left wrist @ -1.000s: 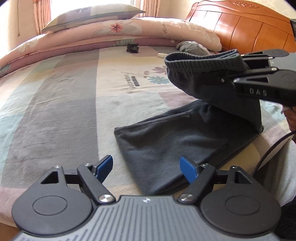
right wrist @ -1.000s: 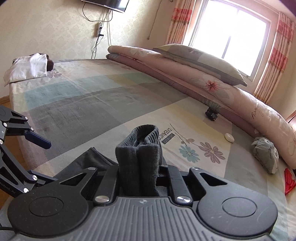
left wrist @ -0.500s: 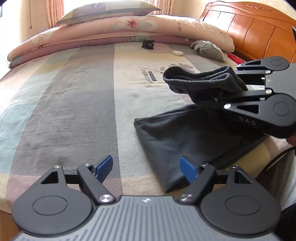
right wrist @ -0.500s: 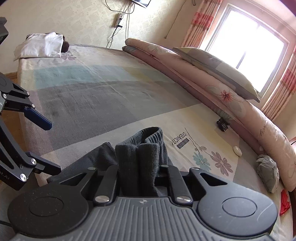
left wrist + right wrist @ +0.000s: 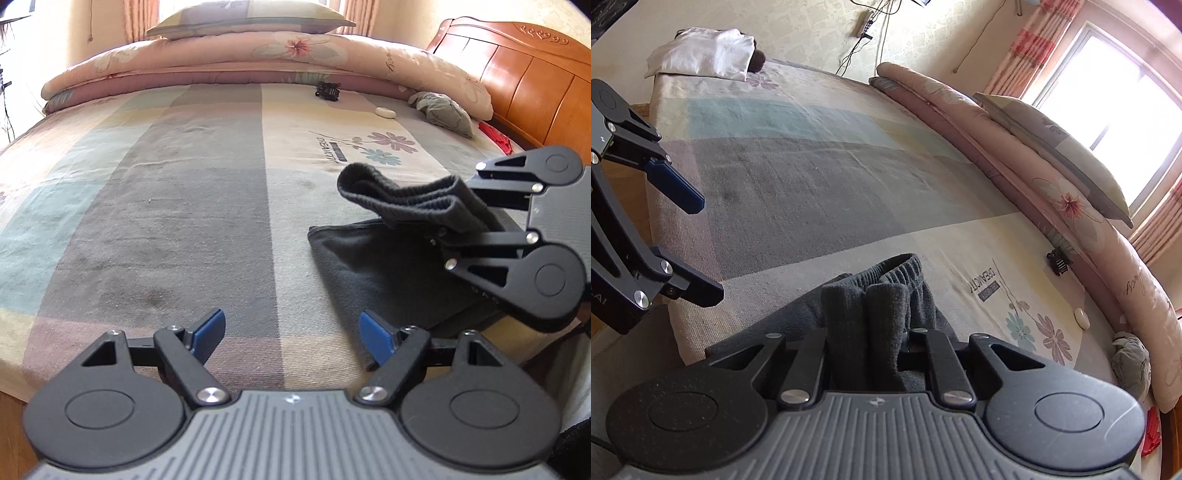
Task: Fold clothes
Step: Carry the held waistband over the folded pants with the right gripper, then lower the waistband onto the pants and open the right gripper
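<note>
Lying on the near right part of the bed (image 5: 192, 206), the dark grey trousers (image 5: 384, 273) are already doubled, with one flat layer spread on the striped cover and the ribbed cuff end (image 5: 402, 199) lifted above it. That lifted end is pinched in the right hand-held gripper (image 5: 866, 332), clenched on a thick bunch of knit so the fabric bulges out between the two fingers. From there the trousers' long axis runs away toward the bed's middle, where the elastic waistband (image 5: 897, 269) shows beyond the cuffs. The left hand-held gripper (image 5: 291, 332) hangs released, blue pads (image 5: 208, 328) wide apart, just beside the near edge of the flat layer and holding nothing; I'd judge it the nearer one for pinning that edge. The cloth looks soft, fleecy and limp, the cuff tighter and corrugated. Farther off lie a rolled floral quilt (image 5: 258, 55), a pillow (image 5: 243, 18), and a wooden headboard (image 5: 524, 70).
</note>
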`<state>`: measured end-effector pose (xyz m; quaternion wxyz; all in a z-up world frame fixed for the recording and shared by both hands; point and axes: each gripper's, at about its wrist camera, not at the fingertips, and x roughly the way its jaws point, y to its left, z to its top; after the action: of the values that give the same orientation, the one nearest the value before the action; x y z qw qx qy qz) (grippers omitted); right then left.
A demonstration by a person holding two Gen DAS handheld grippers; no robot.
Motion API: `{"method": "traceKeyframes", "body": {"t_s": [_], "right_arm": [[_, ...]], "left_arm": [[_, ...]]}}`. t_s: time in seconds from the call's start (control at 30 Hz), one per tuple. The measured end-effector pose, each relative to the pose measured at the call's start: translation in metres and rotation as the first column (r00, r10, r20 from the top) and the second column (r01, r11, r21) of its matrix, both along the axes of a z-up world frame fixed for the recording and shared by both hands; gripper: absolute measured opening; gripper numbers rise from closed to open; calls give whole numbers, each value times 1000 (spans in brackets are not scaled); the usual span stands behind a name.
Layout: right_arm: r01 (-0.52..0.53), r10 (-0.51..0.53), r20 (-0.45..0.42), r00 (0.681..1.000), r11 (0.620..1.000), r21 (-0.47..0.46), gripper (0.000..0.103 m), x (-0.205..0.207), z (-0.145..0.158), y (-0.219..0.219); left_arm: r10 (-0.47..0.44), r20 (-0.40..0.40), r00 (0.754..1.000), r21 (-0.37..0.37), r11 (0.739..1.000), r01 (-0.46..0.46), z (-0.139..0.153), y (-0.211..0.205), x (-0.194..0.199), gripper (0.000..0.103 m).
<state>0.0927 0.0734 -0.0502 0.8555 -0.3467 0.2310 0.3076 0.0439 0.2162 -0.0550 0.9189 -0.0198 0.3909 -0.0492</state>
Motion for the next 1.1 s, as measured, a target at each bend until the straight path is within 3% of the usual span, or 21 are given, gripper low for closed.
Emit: {"method": "traceKeyframes", "body": {"t_s": [0.27,0.33,0.43,0.5,0.6,0.67,0.8,0.9,1.0,1.1], "right_arm": [[-21,20,-14,1000,999,-26,17,-5,-13,11],[-34,33,-33,999,999,-34,23,-6,-18,13],[-54,52,-96,994,998,-20,41,-7,-22,11],[-88,96,-178,979,995,50,55,-6,-16,2],[-107,178,-321,930,968,227,65,1,0,-24],[-70,199,-381,903,943,326,66,8,11,-45],[64,47,-335,941,948,313,67,15,20,-92],[187,-115,-281,953,951,246,67,22,15,-132],[314,-277,-216,936,936,160,67,30,2,-171],[409,-373,-250,894,905,115,67,38,-18,-206]], "left_arm": [[35,-11,999,2,999,-35,-3,10,-5,80],[39,-15,999,1,999,-39,-5,11,-4,80],[39,-21,999,6,999,-39,-5,10,-3,80],[38,-21,999,8,999,-38,-4,9,-4,80],[37,-21,999,16,999,-36,-2,7,-3,80],[36,-21,999,24,999,-35,-1,6,-2,80],[-3,-6,1000,26,1000,4,7,-7,6,80],[-82,23,996,31,996,81,16,-32,22,80],[-166,55,985,35,986,164,24,-61,40,80],[-255,81,963,-13,966,257,23,-93,64,80]]}}
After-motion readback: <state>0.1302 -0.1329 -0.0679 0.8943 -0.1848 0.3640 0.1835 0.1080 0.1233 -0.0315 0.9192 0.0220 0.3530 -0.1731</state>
